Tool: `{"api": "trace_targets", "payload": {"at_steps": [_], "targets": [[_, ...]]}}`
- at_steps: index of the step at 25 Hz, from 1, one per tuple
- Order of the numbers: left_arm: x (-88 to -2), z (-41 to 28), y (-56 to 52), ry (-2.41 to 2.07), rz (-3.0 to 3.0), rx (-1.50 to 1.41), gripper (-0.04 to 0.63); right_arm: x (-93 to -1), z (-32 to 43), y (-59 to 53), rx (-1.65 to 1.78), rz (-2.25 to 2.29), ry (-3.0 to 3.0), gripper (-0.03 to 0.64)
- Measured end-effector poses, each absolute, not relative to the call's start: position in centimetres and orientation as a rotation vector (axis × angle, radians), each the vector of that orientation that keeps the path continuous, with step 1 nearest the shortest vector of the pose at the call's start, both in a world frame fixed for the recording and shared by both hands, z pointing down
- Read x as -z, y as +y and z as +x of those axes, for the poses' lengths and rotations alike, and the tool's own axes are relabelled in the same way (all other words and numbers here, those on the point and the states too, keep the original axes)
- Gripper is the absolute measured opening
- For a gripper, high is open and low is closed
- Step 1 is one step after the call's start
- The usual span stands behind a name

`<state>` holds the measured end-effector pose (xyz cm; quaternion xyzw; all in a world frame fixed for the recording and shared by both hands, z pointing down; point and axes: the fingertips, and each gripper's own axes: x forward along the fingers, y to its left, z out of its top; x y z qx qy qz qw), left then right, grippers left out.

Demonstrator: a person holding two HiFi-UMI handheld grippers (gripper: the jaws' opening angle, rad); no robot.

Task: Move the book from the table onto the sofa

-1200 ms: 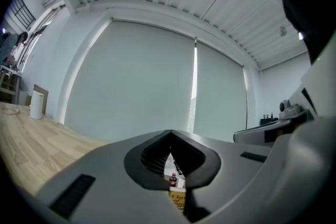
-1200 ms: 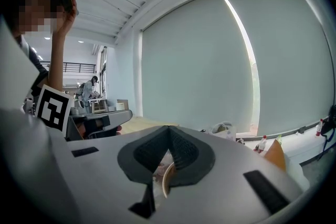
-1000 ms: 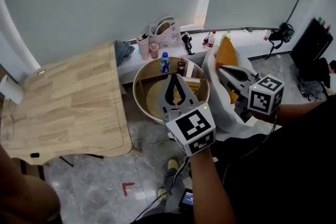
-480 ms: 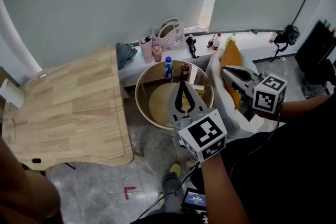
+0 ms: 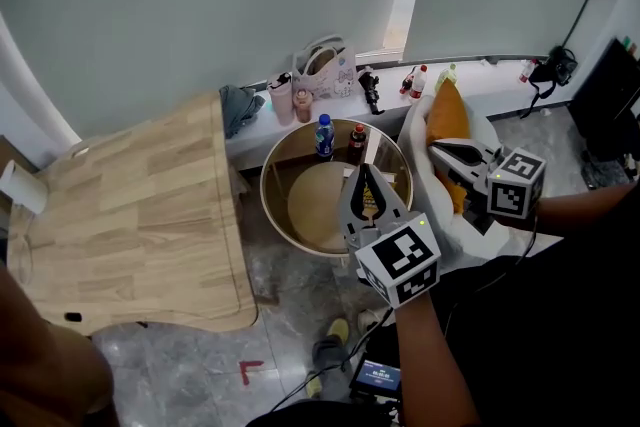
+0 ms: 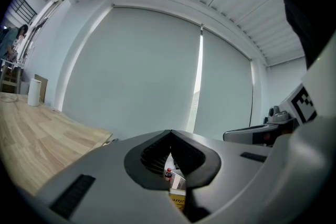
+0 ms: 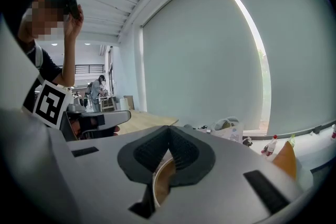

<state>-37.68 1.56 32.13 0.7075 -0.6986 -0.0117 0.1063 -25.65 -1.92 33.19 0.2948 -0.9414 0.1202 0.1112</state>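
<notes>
The book (image 6: pixel 177 198) lies on the round table (image 5: pixel 275 170), by its far right edge. From the left gripper view only a strip of its yellow cover shows, just this side of a red-capped bottle (image 5: pixel 358 137). A blue-labelled bottle (image 5: pixel 324 137) stands beside that one at the far edge. The left gripper (image 5: pixel 364 173) hangs above the table's right half, pointing at the book. Its jaws are closed tip to tip with nothing in them. The right gripper (image 5: pixel 434 148) is held over the white sofa (image 5: pixel 412 130) just right of the table, in front of an orange cushion (image 5: pixel 445 113). Its jaws are also closed and empty. A wooden desk (image 5: pixel 130 205) stands left of the table, and small items line the sill beyond it.
</notes>
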Motion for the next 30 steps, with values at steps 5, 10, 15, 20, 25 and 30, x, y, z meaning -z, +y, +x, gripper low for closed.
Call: {"api": "trace_targets", "payload": {"at_steps": [5, 10, 15, 20, 25, 30], "targets": [[-33.4, -37.3, -0.5, -2.044, 2.087, 0.016, 0.008, -34.8, -25.4, -4.1, -0.357, 0.842, -2.760, 0.012], [-34.8, -36.7, -2.3, -2.024, 2.091, -0.003, 0.008, -37.7, -25.2, -5.2, -0.373, 0.794, -2.736, 0.014], [-36.7, -35.5, -4.8, -2.006, 2.097, -0.012, 0.008, -40.4, -24.7, -7.2, -0.340, 0.749, -2.720, 0.014], [-40.0, -34.5, -6.1, -1.976, 2.076, -0.051, 0.008, -44.0, -24.0, -8.8, -0.376, 0.766, -2.698, 0.014], [-41.7, -34.5, -8.0, -2.000, 2.056, -0.075, 0.008, -46.3, -23.2, -12.1, -0.362, 0.761, -2.709, 0.014], [-43.1, -34.9, -8.9, -2.016, 2.044, -0.116, 0.008, -48.8, -23.1, -13.4, -0.369, 0.719, -2.716, 0.048]]}}
